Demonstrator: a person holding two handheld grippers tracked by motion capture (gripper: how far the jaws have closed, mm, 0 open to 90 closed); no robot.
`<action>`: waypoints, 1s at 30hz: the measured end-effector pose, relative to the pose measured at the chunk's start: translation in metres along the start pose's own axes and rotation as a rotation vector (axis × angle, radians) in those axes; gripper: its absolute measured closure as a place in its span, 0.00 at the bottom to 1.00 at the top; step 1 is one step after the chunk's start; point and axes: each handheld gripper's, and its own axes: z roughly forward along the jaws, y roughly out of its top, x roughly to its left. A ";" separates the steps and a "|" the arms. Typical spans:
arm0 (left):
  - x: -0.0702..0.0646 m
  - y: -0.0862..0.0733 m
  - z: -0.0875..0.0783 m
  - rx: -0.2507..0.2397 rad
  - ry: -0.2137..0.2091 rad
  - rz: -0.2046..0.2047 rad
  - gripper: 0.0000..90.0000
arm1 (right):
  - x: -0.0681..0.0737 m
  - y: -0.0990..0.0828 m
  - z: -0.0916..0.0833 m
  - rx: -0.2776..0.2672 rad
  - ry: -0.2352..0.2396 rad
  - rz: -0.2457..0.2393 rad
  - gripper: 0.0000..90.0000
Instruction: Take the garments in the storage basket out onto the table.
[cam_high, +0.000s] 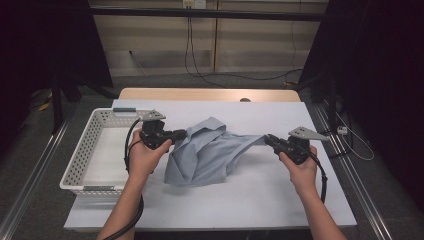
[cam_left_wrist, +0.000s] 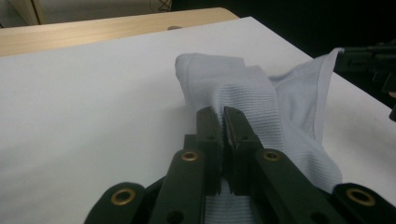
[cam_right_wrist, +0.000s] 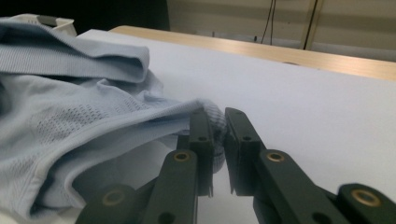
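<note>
Both hands hold grippers: left gripper (cam_high: 181, 134) and right gripper (cam_high: 270, 140), jaws clenched on the shirt (cam_high: 210, 152). Pull apart evenly, keeping it low over the surface (cam_high: 260, 195).

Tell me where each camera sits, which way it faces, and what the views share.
High view: above the person's side, looking forward and down on the table, basket and shirt; both forearms, left gripper and right gripper show.
Left gripper view: rides the left gripper, looking along its shut jaws across the shirt.
Right gripper view: rides the right gripper, looking along its jaws pinching the shirt.
Shared: all three views show the shirt and table.
</note>
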 end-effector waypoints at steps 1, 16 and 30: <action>-0.001 0.000 0.001 0.011 -0.002 0.003 0.96 | -0.002 0.001 -0.001 -0.003 -0.003 0.005 0.92; 0.003 -0.004 0.000 0.057 0.089 0.036 0.96 | 0.007 -0.014 0.025 0.088 0.026 -0.054 0.87; 0.004 -0.005 -0.002 0.064 0.104 0.042 0.95 | 0.017 -0.012 0.019 0.065 -0.004 -0.064 0.60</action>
